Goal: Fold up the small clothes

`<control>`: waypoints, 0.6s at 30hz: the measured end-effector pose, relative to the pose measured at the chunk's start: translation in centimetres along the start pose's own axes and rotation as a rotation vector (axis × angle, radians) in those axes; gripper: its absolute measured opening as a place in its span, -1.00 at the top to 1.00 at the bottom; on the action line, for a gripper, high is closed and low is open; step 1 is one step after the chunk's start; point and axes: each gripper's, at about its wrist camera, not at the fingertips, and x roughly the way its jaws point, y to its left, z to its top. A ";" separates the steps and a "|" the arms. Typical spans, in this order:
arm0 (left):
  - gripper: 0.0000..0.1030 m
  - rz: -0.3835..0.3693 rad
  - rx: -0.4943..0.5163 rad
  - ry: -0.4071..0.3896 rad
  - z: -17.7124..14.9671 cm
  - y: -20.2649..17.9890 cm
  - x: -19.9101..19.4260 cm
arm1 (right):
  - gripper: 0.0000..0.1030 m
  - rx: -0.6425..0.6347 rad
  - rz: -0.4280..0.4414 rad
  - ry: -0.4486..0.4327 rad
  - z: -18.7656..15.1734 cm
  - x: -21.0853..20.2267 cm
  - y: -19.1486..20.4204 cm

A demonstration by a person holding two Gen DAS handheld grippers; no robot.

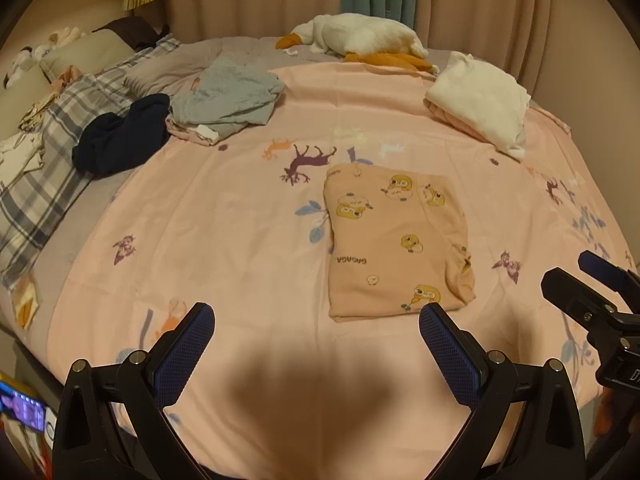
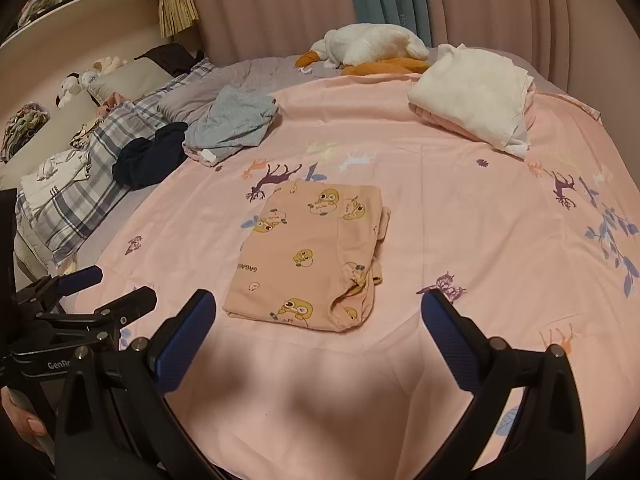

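Observation:
A small peach garment printed with yellow ducks (image 1: 396,240) (image 2: 312,252) lies folded into a flat rectangle on the pink sheet (image 1: 224,216) (image 2: 472,208). My left gripper (image 1: 316,320) is open, hovering just short of the garment's near edge with nothing between its fingers. My right gripper (image 2: 318,308) is open too, its blue pads on either side of the garment's near edge, above the sheet. Each view shows the other gripper: the right one (image 1: 592,280) at the right edge and the left one (image 2: 108,288) at lower left.
Loose clothes lie at the back left: a grey piece (image 1: 228,96) (image 2: 232,120) and a dark navy one (image 1: 120,136) (image 2: 152,156). A white and pink folded pile (image 1: 480,100) (image 2: 472,92) sits back right. A plush goose (image 1: 360,40) (image 2: 372,48), plaid bedding (image 1: 52,160) and curtains lie beyond.

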 end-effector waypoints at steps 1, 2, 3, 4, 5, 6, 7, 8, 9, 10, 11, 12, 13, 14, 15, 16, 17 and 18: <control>-0.96 0.000 0.000 0.001 0.0 0.0 0.0 | -1.00 0.001 0.003 0.002 -0.1 0.1 0.1; -0.96 -0.001 0.000 0.002 0.0 0.0 -0.1 | -1.00 0.001 0.005 0.004 -0.1 0.1 0.1; -0.96 0.001 0.001 0.001 -0.1 -0.1 -0.1 | -1.00 0.000 0.006 0.005 -0.1 0.1 0.1; -0.96 0.002 0.001 0.000 -0.1 -0.1 -0.1 | -1.00 -0.004 0.005 0.005 -0.1 0.1 0.2; -0.96 0.002 0.002 -0.002 -0.1 0.0 -0.1 | -1.00 -0.006 0.004 0.004 -0.1 0.1 0.3; -0.96 -0.001 0.002 0.001 0.0 0.0 0.0 | -1.00 -0.009 0.004 0.003 0.0 0.1 0.4; -0.96 -0.002 0.002 0.001 0.0 0.0 0.0 | -1.00 -0.010 0.006 0.004 0.0 0.1 0.4; -0.96 -0.002 0.003 -0.001 -0.1 0.0 -0.1 | -1.00 -0.011 0.007 0.005 -0.1 0.1 0.5; -0.96 0.000 0.004 -0.003 -0.1 -0.1 -0.1 | -1.00 -0.010 0.007 0.005 -0.1 0.1 0.6; -0.96 0.000 0.005 -0.004 -0.1 -0.1 -0.1 | -1.00 -0.010 0.007 0.006 -0.1 0.1 0.6; -0.96 0.000 0.005 -0.007 -0.2 -0.1 -0.2 | -1.00 -0.010 0.007 0.008 -0.1 0.2 0.6; -0.96 0.001 0.005 -0.009 -0.2 -0.2 -0.3 | -1.00 -0.011 0.007 0.009 -0.1 0.2 0.7; -0.96 0.001 0.006 -0.011 -0.2 -0.2 -0.3 | -1.00 -0.011 0.007 0.010 -0.1 0.2 0.7; -0.96 0.001 0.006 -0.011 -0.2 -0.1 -0.2 | -1.00 -0.011 0.007 0.010 -0.1 0.2 0.7; -0.96 0.001 0.004 -0.011 -0.3 -0.2 -0.3 | -1.00 -0.011 0.008 0.011 -0.1 0.2 0.7; -0.96 -0.001 0.003 -0.009 -0.3 -0.3 -0.3 | -1.00 -0.011 0.009 0.012 -0.1 0.3 0.8; -0.96 -0.001 0.003 -0.007 -0.3 -0.2 -0.3 | -1.00 -0.011 0.009 0.013 -0.2 0.3 0.8; -0.96 0.001 0.002 -0.005 -0.3 -0.3 -0.2 | -1.00 -0.011 0.008 0.013 -0.2 0.3 0.8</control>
